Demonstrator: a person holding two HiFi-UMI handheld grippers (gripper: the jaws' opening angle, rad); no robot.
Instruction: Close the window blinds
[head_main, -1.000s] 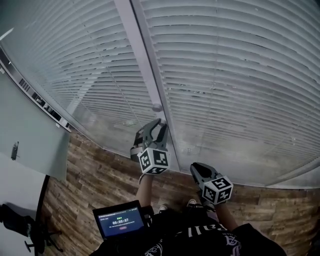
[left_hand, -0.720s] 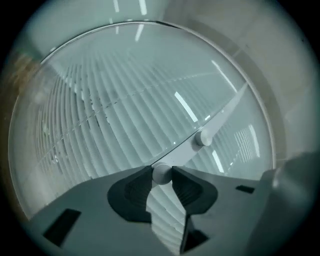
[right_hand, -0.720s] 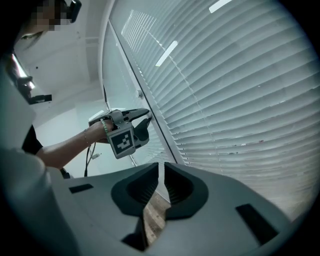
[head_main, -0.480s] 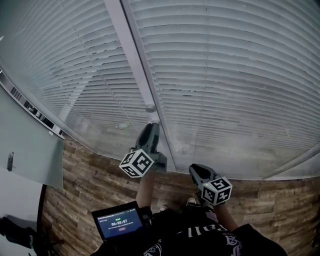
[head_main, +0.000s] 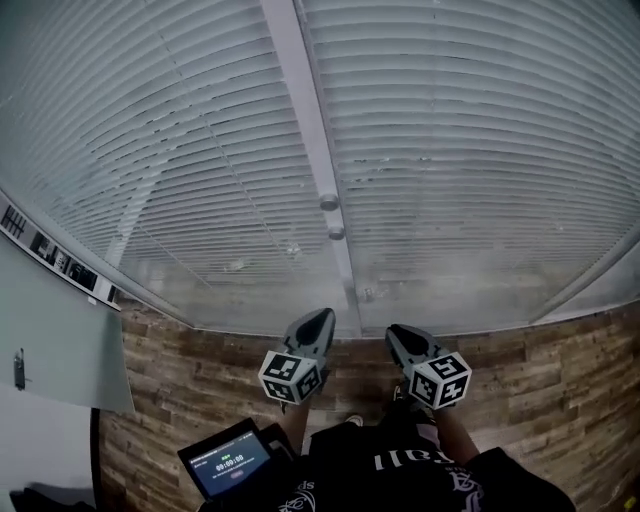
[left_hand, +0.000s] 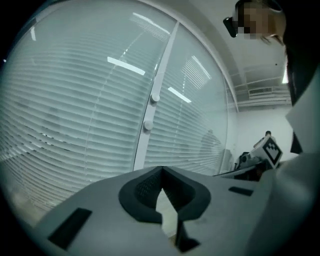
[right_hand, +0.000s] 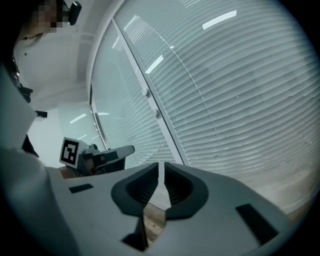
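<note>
Left tongs (head_main: 321, 317) just snapped closed, empty, right tongs (head_main: 394, 333) closed too, empty, both short of blinds (head_main: 450, 150)

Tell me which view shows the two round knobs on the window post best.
The head view: both knobs sit clear and unobstructed, one below the other on the white post between the blinds. The left gripper view shows both too, at a low angle; the right gripper view shows them tiny.

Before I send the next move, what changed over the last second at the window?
The left gripper drew back down from the knobs on the window post, and its jaws have just been closing with nothing between them. The right gripper stayed low beside it, and the blinds look unchanged.
</note>
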